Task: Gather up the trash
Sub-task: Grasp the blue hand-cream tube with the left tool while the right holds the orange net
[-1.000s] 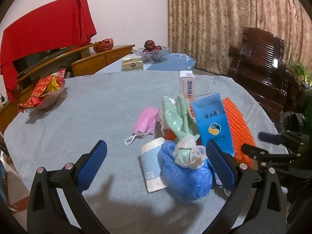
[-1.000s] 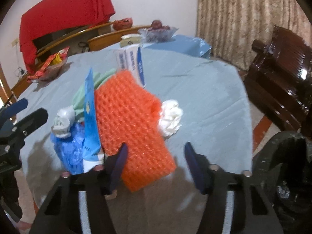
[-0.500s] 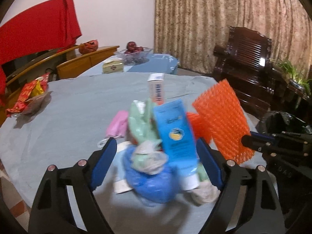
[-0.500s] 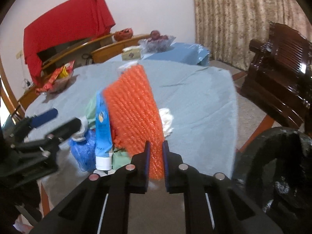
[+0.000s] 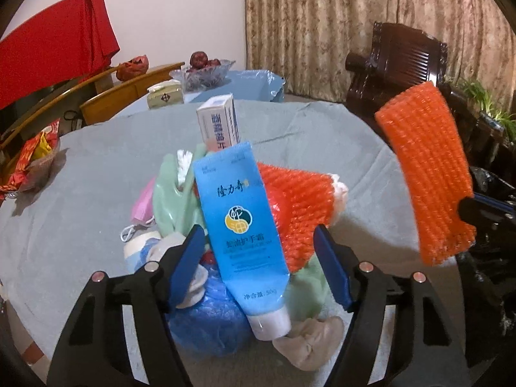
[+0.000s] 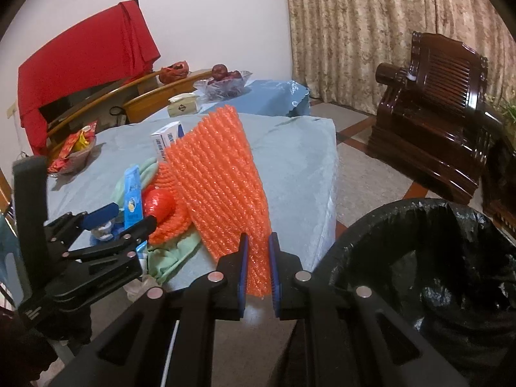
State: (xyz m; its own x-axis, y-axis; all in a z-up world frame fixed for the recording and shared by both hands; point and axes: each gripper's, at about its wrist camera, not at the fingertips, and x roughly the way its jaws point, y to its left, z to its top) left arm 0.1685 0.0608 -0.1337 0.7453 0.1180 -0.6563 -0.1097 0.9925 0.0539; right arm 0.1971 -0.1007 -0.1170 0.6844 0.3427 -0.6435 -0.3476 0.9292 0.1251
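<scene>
My right gripper (image 6: 258, 269) is shut on an orange foam net sheet (image 6: 222, 174) and holds it lifted off the table, beside the black-lined trash bin (image 6: 432, 258). The sheet also shows in the left wrist view (image 5: 425, 174). My left gripper (image 5: 259, 258) is open, its fingers either side of a blue hand-cream tube (image 5: 242, 222). The tube lies on a trash pile: a second orange net (image 5: 296, 206), green gloves (image 5: 171, 193), a blue bag (image 5: 206, 322), a pink mask (image 5: 143, 206) and a small white box (image 5: 217, 122).
The table has a grey-blue cloth (image 5: 96, 167). A snack bowl (image 5: 35, 158) stands at its left edge. A tissue box (image 5: 164, 95) and fruit bowl (image 5: 203, 71) stand farther back. A dark wooden armchair (image 6: 432, 122) stands at the right.
My right gripper closed on the orange net sheet and lifted it off the pile toward the bin. My left gripper moved in over the pile and now straddles the blue tube.
</scene>
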